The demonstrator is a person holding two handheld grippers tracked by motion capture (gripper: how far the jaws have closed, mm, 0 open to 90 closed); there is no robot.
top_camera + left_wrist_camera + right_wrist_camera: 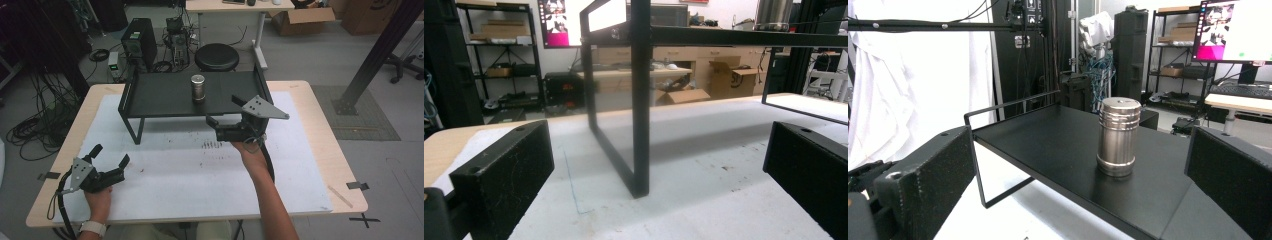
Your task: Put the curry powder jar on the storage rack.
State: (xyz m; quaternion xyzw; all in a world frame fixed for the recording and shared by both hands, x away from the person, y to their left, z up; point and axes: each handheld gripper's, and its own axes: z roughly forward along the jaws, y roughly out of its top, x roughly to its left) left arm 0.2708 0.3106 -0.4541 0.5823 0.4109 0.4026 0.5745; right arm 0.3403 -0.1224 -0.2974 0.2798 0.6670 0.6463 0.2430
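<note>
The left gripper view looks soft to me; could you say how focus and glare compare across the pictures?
Left gripper view: jaws and shelf leg slightly blurred, monitor washed out. Right gripper view: metal canister sharp, highlights on its side. High view: even light, soft shadow under the shelf.

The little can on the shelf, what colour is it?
The can is shiny silver-grey metal, seen best in the right gripper view.

Can [198,87]: on shelf [160,97], mid
Shelf: far half of table [310,150]
Stool [216,56]: on floor behind table
</note>
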